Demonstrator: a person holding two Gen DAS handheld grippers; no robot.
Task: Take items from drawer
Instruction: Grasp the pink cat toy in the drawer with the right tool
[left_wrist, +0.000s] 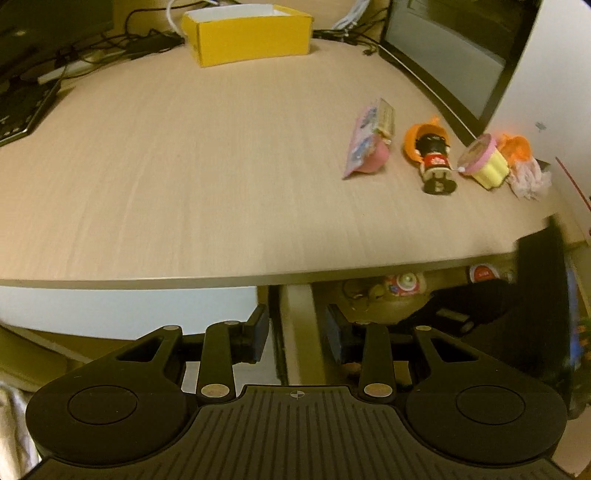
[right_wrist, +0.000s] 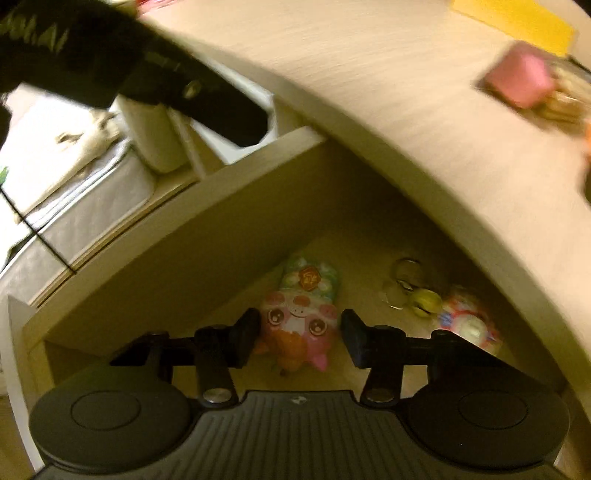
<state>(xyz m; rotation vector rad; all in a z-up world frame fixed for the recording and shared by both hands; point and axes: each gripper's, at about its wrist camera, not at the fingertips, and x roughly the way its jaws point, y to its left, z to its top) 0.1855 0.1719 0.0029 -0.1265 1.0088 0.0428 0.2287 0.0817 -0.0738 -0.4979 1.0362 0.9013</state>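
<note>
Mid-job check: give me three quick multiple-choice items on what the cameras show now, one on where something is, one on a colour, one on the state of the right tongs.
1. Where does the pig-faced packet lie?
A. on the desktop
B. in the open drawer
C. in the yellow box

2. What colour is the open box at the far side of the desk?
A. yellow
B. blue
C. white

3. How do the right tongs stand?
A. shut on the packet
B. open, astride the packet
C. shut on the key rings

Key: 1 B, it rests on the drawer floor below the desktop. 2 A, its walls are yellow. 3 B, gaps show between the fingers and the packet.
</note>
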